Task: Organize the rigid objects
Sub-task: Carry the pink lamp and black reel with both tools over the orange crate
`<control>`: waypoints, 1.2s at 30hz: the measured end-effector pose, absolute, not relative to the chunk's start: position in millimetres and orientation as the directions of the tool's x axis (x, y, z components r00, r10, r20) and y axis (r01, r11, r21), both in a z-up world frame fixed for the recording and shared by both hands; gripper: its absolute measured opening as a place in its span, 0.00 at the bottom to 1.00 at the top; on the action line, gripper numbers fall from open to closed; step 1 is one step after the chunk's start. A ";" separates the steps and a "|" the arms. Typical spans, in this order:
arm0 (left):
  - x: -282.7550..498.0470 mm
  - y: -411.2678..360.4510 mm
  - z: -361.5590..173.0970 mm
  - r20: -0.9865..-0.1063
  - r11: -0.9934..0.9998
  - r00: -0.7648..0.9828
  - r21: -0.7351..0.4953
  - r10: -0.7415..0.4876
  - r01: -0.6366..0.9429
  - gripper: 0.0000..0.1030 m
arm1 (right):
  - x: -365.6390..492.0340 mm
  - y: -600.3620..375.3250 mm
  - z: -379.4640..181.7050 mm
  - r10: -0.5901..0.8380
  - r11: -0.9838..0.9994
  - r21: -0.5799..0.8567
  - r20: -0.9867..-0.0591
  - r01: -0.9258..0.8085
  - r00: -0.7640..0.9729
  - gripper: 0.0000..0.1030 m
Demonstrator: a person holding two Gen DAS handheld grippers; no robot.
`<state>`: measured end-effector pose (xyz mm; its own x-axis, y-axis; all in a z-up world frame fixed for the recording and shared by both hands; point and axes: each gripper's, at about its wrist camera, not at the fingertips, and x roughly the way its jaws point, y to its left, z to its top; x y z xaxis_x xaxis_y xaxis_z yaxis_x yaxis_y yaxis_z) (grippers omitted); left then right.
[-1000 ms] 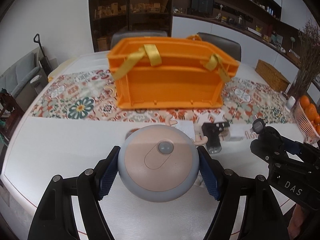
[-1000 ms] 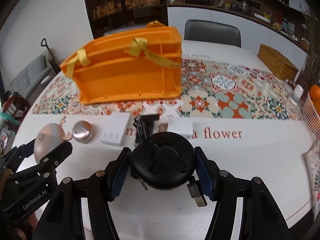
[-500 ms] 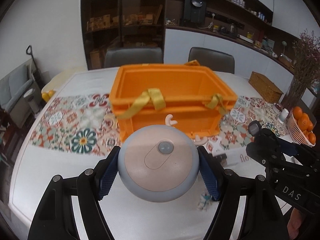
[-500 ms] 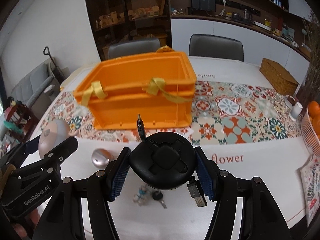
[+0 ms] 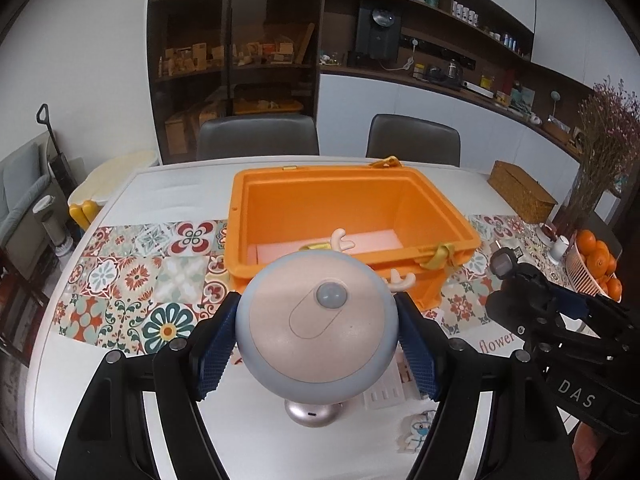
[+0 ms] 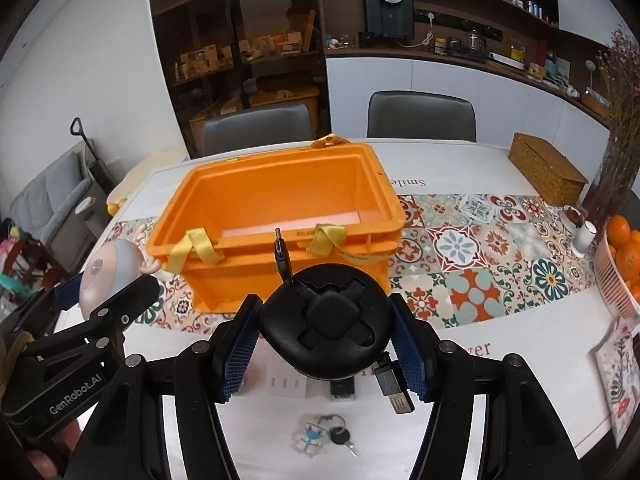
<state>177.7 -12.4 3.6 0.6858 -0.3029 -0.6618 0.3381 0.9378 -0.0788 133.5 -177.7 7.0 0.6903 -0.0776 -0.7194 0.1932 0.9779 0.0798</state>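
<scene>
Two grippers hang side by side above the near part of the white table (image 5: 72, 360), both tilted downward toward the orange crate (image 5: 344, 208). The left gripper (image 5: 318, 342) clamps a round grey-and-pink deer lamp (image 5: 316, 332) between its blue pads, one pad on each flank; the lamp's flat pink face with its small grey button turns toward the camera, and its two antlers point away toward the crate. The right gripper (image 6: 326, 338) squeezes a black round cable hub (image 6: 326, 320) the same way. One plug of the hub sticks up and away toward the crate, and a USB plug dangles at its near right.

The crate sits on the patterned runner (image 6: 480, 264) at the table's middle, open side up, its long axis running left to right, yellow straps (image 6: 196, 246) draped over its near rim. Below the grippers, on the table, lie a silver dome (image 5: 312, 414), a white block (image 5: 384, 394) and a keyring with a small figure (image 6: 322, 438).
</scene>
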 end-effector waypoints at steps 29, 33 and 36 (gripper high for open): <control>248.0 -26.3 24.1 -0.641 0.959 0.728 -0.045 -0.241 0.278 0.73 | 226.9 -190.3 21.2 -0.037 0.990 0.068 -0.724 0.124 0.688 0.61; 262.6 -28.2 23.8 -0.652 0.959 0.719 -0.050 -0.242 0.278 0.73 | 243.3 -192.3 16.3 -0.029 0.989 0.073 -0.745 0.126 0.666 0.61; 276.8 -30.7 20.4 -0.668 0.959 0.704 -0.053 -0.241 0.278 0.73 | 258.5 -194.0 13.1 -0.031 0.990 0.067 -0.764 0.127 0.645 0.61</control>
